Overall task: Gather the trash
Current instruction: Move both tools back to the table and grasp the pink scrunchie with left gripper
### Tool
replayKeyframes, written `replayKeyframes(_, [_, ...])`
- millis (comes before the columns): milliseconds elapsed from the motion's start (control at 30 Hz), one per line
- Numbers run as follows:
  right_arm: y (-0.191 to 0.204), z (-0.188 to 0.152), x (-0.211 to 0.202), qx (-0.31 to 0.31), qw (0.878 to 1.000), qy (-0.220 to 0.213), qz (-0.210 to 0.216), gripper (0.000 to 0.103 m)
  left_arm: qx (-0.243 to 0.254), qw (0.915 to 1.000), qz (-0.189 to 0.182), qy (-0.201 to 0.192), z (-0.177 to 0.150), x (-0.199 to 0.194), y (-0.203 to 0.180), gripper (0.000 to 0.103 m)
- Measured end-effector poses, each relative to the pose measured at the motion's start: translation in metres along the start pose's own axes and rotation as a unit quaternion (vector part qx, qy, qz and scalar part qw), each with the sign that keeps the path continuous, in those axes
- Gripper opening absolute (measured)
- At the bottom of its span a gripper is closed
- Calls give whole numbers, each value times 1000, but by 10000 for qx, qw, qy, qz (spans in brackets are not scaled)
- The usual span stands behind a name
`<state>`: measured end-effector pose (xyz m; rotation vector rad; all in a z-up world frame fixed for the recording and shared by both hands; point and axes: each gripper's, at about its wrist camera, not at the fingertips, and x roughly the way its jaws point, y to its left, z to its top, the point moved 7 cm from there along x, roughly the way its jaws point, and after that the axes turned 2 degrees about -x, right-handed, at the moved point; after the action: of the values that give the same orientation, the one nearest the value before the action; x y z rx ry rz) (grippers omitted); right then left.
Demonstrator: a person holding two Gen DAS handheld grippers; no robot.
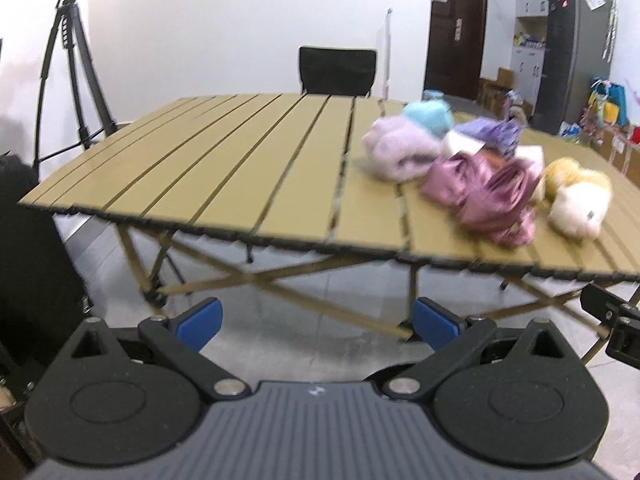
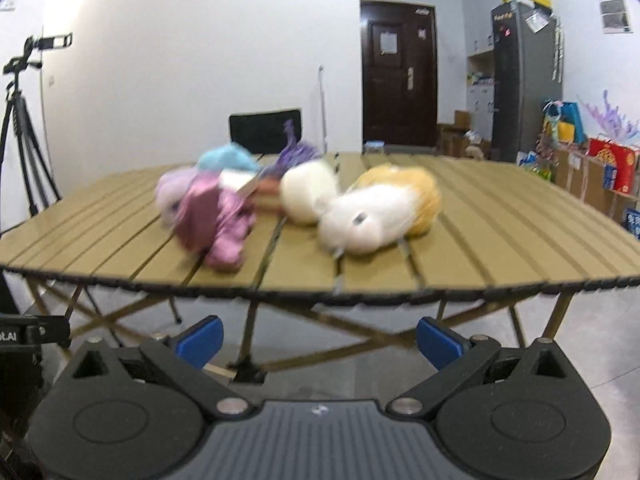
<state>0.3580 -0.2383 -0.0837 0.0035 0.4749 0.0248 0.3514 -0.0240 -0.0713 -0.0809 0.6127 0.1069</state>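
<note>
Both grippers are hanging low in front of the slatted folding surface (image 1: 224,160), below its near edge, which suggests the person is standing back before committing to a reach. The left gripper (image 1: 316,320) is showing its blue fingers (image 1: 200,320) spread wide with nothing between them, and the right gripper (image 2: 318,340) is doing the same, its fingers (image 2: 438,340) parted and empty. The things to be collected are sitting in one blurred cluster on the surface, towards its right side in the left wrist view and near the middle in the right wrist view: a crumpled pink foil wrapper (image 2: 216,220) nearest the front edge, a white and yellow plush (image 2: 380,212) just beside it, and lilac, blue and purple soft items bunched behind. The wrapper is looking like the likeliest trash; no bin is showing in either view. Judging by the spread fingers, the task is only beginning.
</note>
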Motion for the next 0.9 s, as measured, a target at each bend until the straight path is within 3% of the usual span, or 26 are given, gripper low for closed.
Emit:
replayKeyframes(400, [-53, 38, 14, 32, 9981, -574, -241, 103, 207, 9972, -647, -307, 40, 15, -81, 103])
replayKeyframes(700, [-79, 46, 39, -40, 9972, -667, -322, 103, 210, 9972, -675, -257, 50, 52, -120, 103])
replayKeyframes(900, [-87, 50, 55, -18, 9970, -714, -296, 103, 209, 9981, -495, -287, 55, 78, -132, 103])
